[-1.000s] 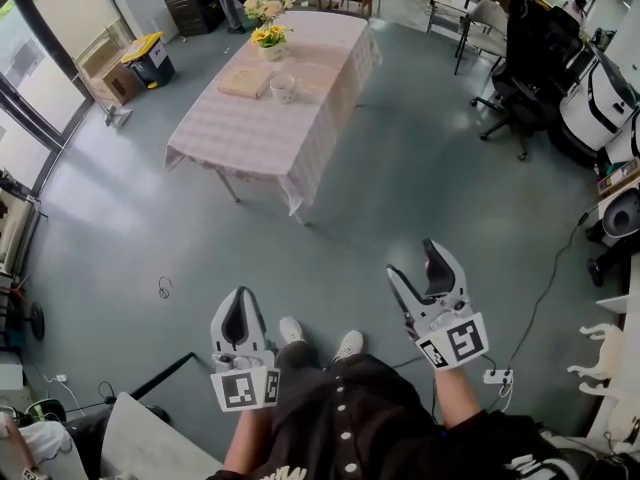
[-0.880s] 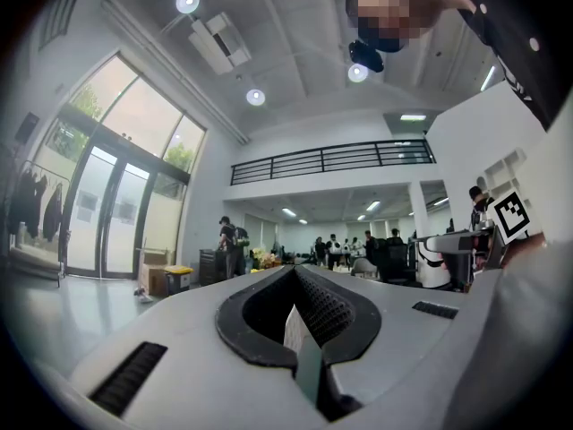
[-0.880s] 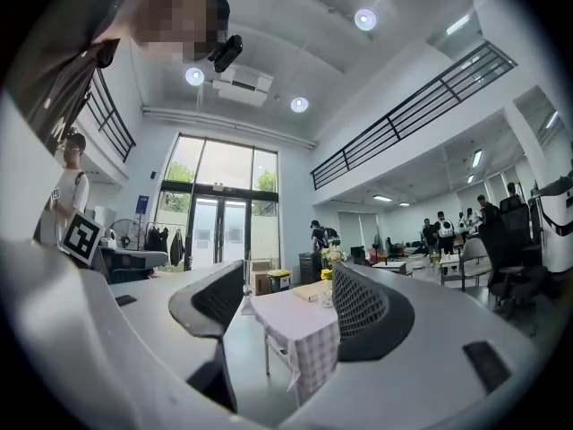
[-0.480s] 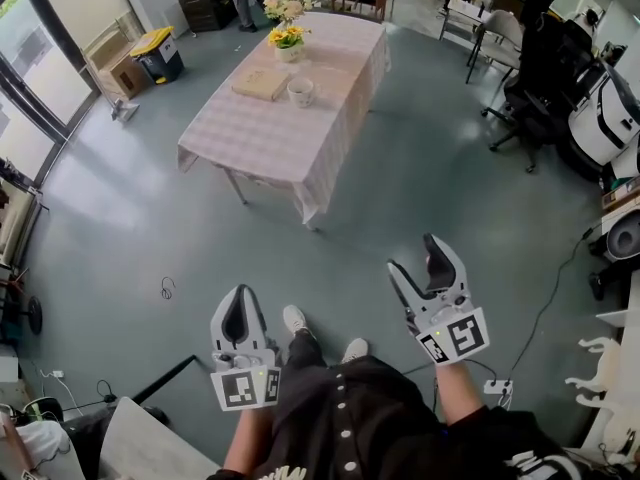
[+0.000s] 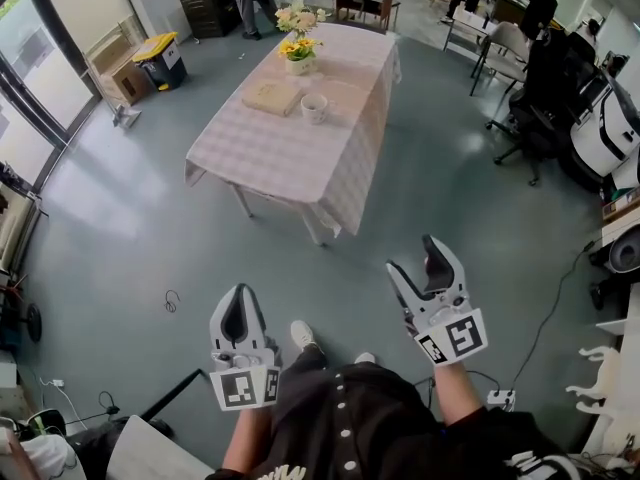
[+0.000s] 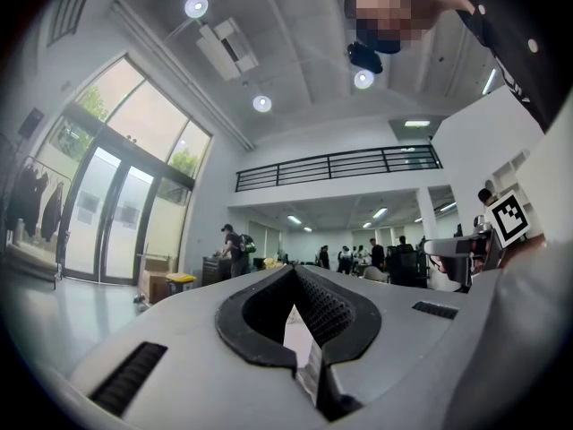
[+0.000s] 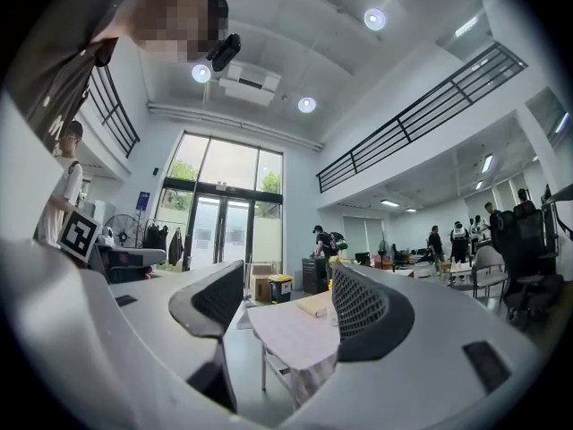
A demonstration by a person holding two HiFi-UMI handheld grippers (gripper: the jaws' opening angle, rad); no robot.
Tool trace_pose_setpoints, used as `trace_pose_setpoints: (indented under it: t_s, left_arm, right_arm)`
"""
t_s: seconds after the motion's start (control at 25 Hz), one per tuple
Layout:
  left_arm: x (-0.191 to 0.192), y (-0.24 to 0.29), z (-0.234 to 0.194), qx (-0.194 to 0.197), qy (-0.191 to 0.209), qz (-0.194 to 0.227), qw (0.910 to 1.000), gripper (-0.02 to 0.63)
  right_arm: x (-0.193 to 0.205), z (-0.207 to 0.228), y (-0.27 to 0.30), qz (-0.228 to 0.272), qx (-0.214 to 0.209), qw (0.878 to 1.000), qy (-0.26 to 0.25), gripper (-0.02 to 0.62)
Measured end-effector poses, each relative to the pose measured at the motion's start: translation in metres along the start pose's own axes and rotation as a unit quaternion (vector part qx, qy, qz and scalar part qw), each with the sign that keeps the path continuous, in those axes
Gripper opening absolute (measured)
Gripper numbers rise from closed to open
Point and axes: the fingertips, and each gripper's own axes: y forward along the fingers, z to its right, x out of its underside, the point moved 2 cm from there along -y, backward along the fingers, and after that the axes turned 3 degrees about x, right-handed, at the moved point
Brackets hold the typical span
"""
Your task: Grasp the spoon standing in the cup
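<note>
A white cup (image 5: 314, 108) stands on a table (image 5: 270, 148) covered with a pink checked cloth, far ahead of me. The spoon in it is too small to make out. Beside the cup lie a flat wooden board (image 5: 272, 96) and a pot of yellow and white flowers (image 5: 298, 48). My left gripper (image 5: 238, 303) is held low at my waist, its jaw tips together and nothing between them. At the same height, my right gripper (image 5: 415, 260) stands open and empty. The right gripper view frames the table (image 7: 291, 330) between the open jaws, still well away.
Grey floor lies between me and the table. Black office chairs (image 5: 525, 98) and desks stand at the right. A yellow-lidded bin (image 5: 160, 56) and cartons sit at the back left. A cable (image 5: 171, 300) lies on the floor, and a white table corner (image 5: 150, 453) is at my lower left.
The table with the cup has come nearer and lower in the head view as I walk towards it. Both grippers keep the same pose.
</note>
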Motion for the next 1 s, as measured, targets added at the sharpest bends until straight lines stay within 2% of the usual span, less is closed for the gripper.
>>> trace_pose_setpoints:
  t_s: [0.72, 1.0]
  left_arm:
    - [0.0, 0.057, -0.099, -0.012, -0.004, 0.015, 0.9998, 0.017]
    - [0.002, 0.072, -0.139, -0.005, -0.004, 0.015, 0.9999, 0.017]
  right_arm:
    - [0.004, -0.027, 0.115, 0.009, -0.007, 1.0, -0.006, 0.287]
    - [0.007, -0.045, 0.15, 0.009, 0.005, 1.0, -0.009, 0.287]
